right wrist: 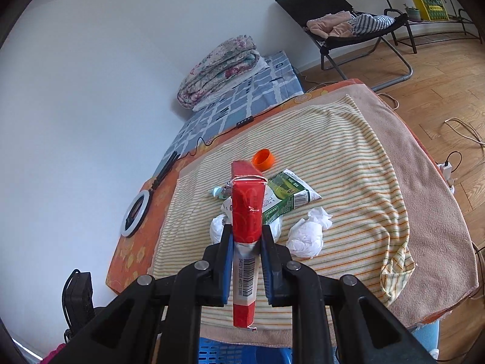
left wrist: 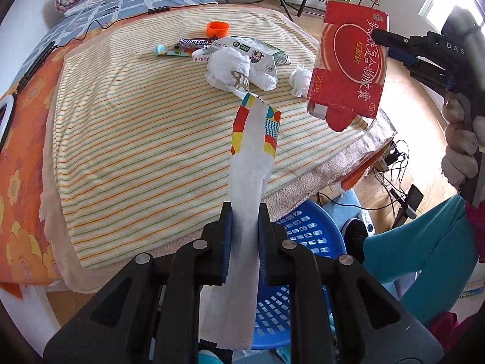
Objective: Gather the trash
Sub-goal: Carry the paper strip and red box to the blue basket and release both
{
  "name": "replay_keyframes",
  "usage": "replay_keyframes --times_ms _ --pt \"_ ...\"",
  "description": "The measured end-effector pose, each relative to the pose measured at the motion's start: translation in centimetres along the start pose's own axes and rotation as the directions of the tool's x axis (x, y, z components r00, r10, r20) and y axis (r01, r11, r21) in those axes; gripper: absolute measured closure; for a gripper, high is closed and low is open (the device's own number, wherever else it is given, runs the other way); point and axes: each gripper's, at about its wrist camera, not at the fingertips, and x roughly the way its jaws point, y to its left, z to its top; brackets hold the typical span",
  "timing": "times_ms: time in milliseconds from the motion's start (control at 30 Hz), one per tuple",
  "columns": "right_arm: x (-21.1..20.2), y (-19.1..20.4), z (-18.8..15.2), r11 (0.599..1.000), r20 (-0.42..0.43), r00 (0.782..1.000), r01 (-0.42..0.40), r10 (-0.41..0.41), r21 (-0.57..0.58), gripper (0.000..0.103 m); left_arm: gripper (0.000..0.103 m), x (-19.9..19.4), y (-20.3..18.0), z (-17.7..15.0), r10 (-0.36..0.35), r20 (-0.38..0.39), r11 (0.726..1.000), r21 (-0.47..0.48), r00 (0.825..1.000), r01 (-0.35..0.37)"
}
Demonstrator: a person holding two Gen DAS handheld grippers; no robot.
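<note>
My left gripper is shut on a flattened white carton with a colourful patterned end, held over the edge of the striped blanket. My right gripper is shut on a red cardboard box; the box hangs in the air at the right of the left wrist view. On the blanket lie crumpled white tissues, a white plastic bag, a green-and-white pouch, a Snickers wrapper and an orange cap.
A blue perforated basket sits below the bed edge under both grippers. A ring light and cable lie on the orange sheet. A folded quilt, a black folding chair, floor cables and the person's teal-clad leg are around.
</note>
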Motion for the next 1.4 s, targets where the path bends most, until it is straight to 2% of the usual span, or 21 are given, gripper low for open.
replay_keyframes --times_ms 167,433,633,967,1333,1367,1400 --pt "0.0 1.1 -2.6 0.999 -0.044 0.999 -0.025 0.023 -0.031 0.088 0.089 -0.3 -0.4 -1.7 -0.011 0.008 1.0 -0.015 1.0 0.012" --pt "0.3 2.7 -7.3 0.995 -0.129 0.991 -0.042 0.029 -0.093 0.088 0.09 -0.4 -0.8 -3.5 0.013 0.048 0.999 -0.039 0.999 -0.011" --pt "0.8 3.8 -10.8 0.988 -0.186 0.983 -0.029 0.001 -0.149 0.088 0.09 0.5 -0.9 -4.8 0.005 0.061 0.997 -0.082 0.998 0.0" --pt "2.6 5.0 -15.3 0.974 -0.273 0.959 0.011 -0.074 -0.225 0.087 0.09 2.6 -2.5 -6.4 0.02 0.036 0.998 -0.059 0.999 -0.018" --pt "3.5 4.4 -16.8 0.969 -0.302 0.947 0.038 -0.112 -0.243 0.087 0.089 4.1 -2.0 -7.2 0.045 0.011 0.996 -0.071 0.999 -0.044" --pt "3.5 4.4 -16.8 0.97 -0.301 0.947 0.039 -0.113 -0.241 0.087 0.089 4.1 -2.1 -7.2 0.05 0.008 0.996 -0.068 0.999 -0.049" --pt "3.5 4.3 -16.8 0.97 -0.302 0.947 0.039 -0.113 -0.24 0.087 0.084 4.3 -2.1 -7.2 0.056 0.003 0.996 -0.064 0.998 -0.055"
